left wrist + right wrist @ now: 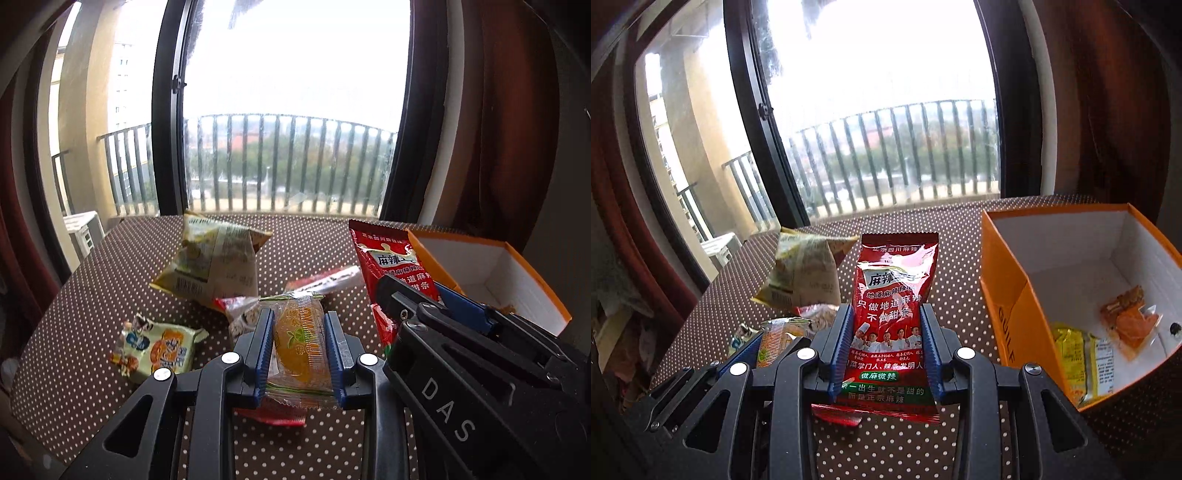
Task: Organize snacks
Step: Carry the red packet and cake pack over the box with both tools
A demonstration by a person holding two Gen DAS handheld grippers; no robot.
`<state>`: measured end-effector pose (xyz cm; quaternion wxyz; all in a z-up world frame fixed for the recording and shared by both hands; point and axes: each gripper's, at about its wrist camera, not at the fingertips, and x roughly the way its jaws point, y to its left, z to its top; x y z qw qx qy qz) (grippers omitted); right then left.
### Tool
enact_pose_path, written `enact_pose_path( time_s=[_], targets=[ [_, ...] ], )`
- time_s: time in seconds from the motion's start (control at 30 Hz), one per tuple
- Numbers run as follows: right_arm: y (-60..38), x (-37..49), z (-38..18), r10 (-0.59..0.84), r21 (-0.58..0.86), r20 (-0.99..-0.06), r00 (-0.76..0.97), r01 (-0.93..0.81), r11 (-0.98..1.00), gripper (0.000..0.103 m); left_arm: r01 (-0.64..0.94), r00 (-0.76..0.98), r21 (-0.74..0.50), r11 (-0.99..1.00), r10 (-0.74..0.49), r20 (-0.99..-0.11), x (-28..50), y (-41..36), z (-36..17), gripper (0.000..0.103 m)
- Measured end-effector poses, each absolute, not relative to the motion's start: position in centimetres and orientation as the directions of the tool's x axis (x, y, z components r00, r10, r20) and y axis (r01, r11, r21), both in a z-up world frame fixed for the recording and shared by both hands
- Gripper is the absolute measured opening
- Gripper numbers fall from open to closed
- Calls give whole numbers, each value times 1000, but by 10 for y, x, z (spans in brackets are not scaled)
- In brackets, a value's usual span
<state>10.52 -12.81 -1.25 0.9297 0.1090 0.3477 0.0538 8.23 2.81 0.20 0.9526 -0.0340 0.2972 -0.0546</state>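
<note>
Snacks lie scattered on a brown table with white polka dots, set before a large window that looks onto a balcony railing.

The left gripper is closed on a clear-wrapped orange cake, its blue fingers pressing both long sides of the packet and holding it just above the table. Under the cake, the corner of a red wrapper shows.

The right gripper is clamped around a tall red pack printed with Chinese text and a row of chefs. The pack stands upright between the fingers, its top edge well above them. In the left view this gripper sits just to the right of the left one, with the red pack raised beside the box.

An open orange box with a white interior rests on the table to the right. Inside it lie a yellow packet near the front wall and an orange packet farther right, apart from each other.

Still on the table: a large pale green bag standing puffed near the window side, a small cartoon packet lying flat at the left, a clear packet with red trim beside the green bag, and a red and white wrapper behind the cake.

Dark red curtains hang at both sides.
</note>
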Motion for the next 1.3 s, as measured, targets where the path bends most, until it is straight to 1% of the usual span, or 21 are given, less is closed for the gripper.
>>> enact_pose_path(
  time_s=[0.37, 0.6, 0.83, 1.3],
  targets=[
    [-142, 117, 11, 186, 240, -591, 785, -49, 970, 39, 92, 845, -100, 991, -131, -519, 98, 17, 22, 26],
    [-163, 125, 17, 183, 246, -567, 803, -47, 968, 39, 114, 852, -90, 989, -144, -503, 114, -1, 24, 26],
    [-194, 135, 19, 154, 257, -554, 818, -8, 966, 39, 158, 847, -92, 983, -183, -499, 134, -25, 24, 26],
    [-252, 143, 13, 74, 270, -563, 823, 98, 958, 39, 263, 818, -82, 961, -267, -510, 163, -86, 17, 26]
  ],
)
